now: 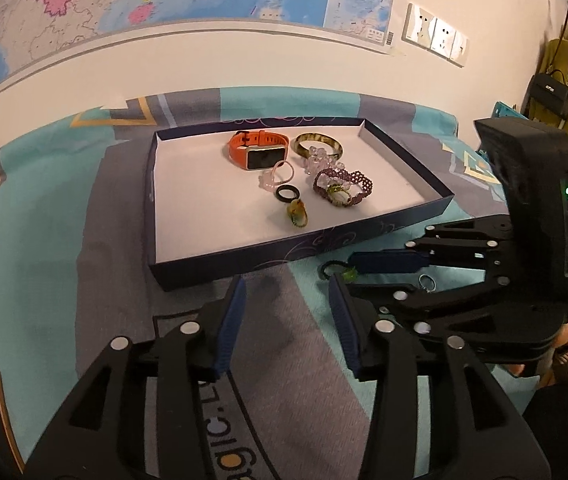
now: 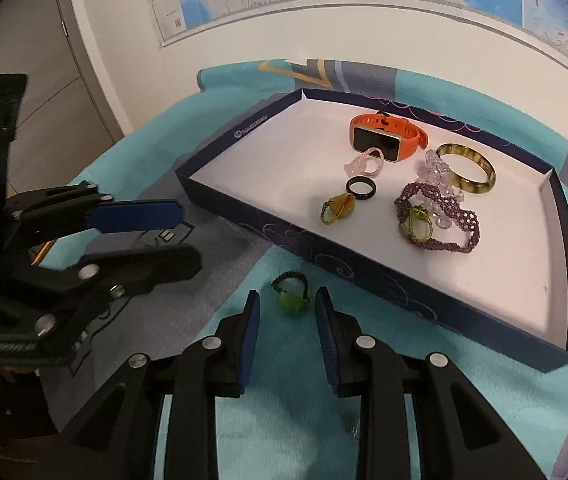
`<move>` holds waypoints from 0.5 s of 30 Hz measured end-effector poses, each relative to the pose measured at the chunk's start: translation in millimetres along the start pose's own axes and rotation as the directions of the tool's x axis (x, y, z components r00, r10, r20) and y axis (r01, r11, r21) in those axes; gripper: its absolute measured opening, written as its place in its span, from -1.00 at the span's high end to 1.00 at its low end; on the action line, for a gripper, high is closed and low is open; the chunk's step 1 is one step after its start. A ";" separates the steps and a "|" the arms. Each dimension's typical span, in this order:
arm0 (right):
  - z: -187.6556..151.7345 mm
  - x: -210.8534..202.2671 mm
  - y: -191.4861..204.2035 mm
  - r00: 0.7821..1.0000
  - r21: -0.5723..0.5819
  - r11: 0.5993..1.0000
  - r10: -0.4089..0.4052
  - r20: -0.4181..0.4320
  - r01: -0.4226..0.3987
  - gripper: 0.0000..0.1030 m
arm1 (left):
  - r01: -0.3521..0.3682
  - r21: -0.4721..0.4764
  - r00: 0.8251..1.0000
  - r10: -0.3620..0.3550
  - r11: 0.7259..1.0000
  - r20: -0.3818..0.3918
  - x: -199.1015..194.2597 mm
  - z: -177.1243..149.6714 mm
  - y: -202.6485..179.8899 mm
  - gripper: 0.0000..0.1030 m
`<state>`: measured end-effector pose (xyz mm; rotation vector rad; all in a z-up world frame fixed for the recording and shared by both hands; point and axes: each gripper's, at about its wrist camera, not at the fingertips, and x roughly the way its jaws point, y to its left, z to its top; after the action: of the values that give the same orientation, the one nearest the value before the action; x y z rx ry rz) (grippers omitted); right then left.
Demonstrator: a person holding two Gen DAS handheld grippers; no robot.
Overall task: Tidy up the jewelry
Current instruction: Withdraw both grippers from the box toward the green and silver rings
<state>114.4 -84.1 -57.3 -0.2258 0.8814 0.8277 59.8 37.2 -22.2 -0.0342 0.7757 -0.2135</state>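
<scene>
A green-stone ring (image 2: 290,298) lay on the teal cloth (image 2: 284,420), just outside the tray (image 2: 220,138), at twelve o'clock from the right tongs (image 2: 287,304), whose jaws stood parted, untouching. At nine o'clock, the left tongs (image 1: 284,300) gaped, released. An orange smartwatch (image 2: 388,136) and bangle (image 2: 468,168) lay inside.

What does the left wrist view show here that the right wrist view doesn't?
Only the left wrist view: wall sockets, a black handbag, and a small silver ring under the right tongs.
Only the right wrist view: grey cabinet doors.
Both: the tray, orange smartwatch, and green-stone ring outside the tray.
</scene>
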 end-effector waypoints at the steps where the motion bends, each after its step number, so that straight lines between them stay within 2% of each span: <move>1: -0.1 -0.1 0.4 1.000 -0.002 1.000 -0.003 -0.002 0.003 0.50 | 0.000 -0.001 1.000 0.000 1.000 -0.001 -0.1 -0.4 0.4 0.14; 3: -0.6 -1.0 2.1 1.000 -0.012 1.000 -0.014 -0.005 0.014 0.73 | 0.005 -0.003 1.000 -0.005 1.000 -0.003 -0.5 -2.4 0.9 0.14; 13: -20.0 -15.1 23.2 0.999 -0.076 0.996 0.048 -0.020 -0.049 0.73 | 0.020 0.004 1.000 -0.020 1.000 -0.020 0.6 -9.0 -0.5 0.13; 15: -24.4 -18.7 22.1 0.999 -0.069 0.996 0.048 -0.015 -0.049 0.64 | 0.024 0.011 0.999 -0.024 1.000 -0.023 1.1 -9.8 -2.6 0.12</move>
<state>77.3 -91.4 -55.3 -0.2716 0.8746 0.9036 53.3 34.9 -29.8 -0.0305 0.7970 -0.2416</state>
